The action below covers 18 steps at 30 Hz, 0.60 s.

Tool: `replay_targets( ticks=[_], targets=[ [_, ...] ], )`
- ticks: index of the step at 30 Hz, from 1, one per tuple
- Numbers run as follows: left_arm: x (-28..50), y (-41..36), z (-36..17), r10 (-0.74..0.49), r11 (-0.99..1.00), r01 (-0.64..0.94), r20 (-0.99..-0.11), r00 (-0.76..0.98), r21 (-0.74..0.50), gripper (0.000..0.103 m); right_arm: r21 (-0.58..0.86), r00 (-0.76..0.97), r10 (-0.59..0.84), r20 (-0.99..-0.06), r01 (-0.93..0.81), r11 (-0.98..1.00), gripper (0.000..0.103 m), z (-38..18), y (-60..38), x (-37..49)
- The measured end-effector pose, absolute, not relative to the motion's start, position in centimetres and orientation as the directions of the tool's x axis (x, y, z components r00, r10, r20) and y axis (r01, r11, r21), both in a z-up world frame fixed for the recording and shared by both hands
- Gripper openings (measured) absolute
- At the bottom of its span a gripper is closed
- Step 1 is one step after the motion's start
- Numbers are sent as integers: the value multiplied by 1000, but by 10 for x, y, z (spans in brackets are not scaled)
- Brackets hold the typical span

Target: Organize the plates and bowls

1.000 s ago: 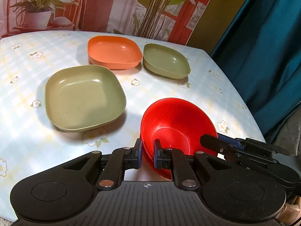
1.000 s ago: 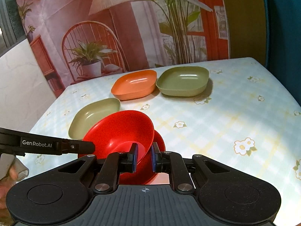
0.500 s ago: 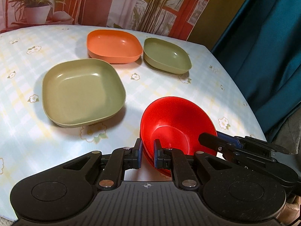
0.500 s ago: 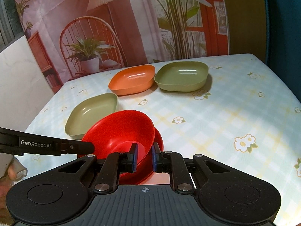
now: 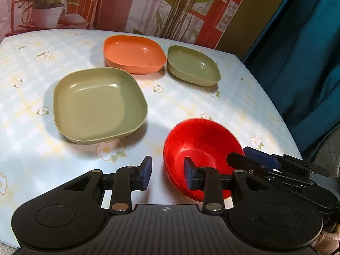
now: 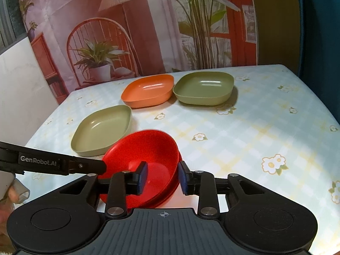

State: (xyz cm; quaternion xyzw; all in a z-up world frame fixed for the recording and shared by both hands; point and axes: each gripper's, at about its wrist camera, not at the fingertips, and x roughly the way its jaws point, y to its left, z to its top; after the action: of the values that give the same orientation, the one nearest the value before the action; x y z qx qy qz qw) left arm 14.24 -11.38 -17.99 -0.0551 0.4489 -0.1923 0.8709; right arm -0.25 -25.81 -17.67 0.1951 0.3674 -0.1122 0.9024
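Stacked red bowls (image 5: 201,146) (image 6: 148,155) sit on the table near its front edge. My left gripper (image 5: 167,175) is open, its jaws straddling the bowls' left rim. My right gripper (image 6: 162,177) is open, its jaws straddling the bowls' right rim. A light green square plate (image 5: 98,104) (image 6: 102,128) lies left of the bowls. An orange square plate (image 5: 133,56) (image 6: 148,92) and a darker green square plate (image 5: 193,64) (image 6: 204,88) lie side by side at the back.
The table (image 5: 191,104) has a pale checked cloth with flowers. A teal curtain (image 5: 297,53) hangs at the right. A printed backdrop (image 6: 127,31) stands behind the table. The other gripper's body shows in each view.
Both grippers were shut on the red bowls' rims; now both have opened and let go. The bowls rest lower on the table.
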Motion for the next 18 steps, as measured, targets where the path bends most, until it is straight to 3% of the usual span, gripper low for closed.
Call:
replay_targets(
  ticks=[11, 18],
  targets=[
    [153, -92, -163, -331, 942, 259, -712, 620, -212, 38, 233, 720, -102, -687, 351, 907, 44, -165, -266, -1],
    [181, -61, -138, -329, 944, 256, -652, 683, -208, 38, 186, 753, -79, -654, 262, 947, 51, -136, -288, 35]
  ],
)
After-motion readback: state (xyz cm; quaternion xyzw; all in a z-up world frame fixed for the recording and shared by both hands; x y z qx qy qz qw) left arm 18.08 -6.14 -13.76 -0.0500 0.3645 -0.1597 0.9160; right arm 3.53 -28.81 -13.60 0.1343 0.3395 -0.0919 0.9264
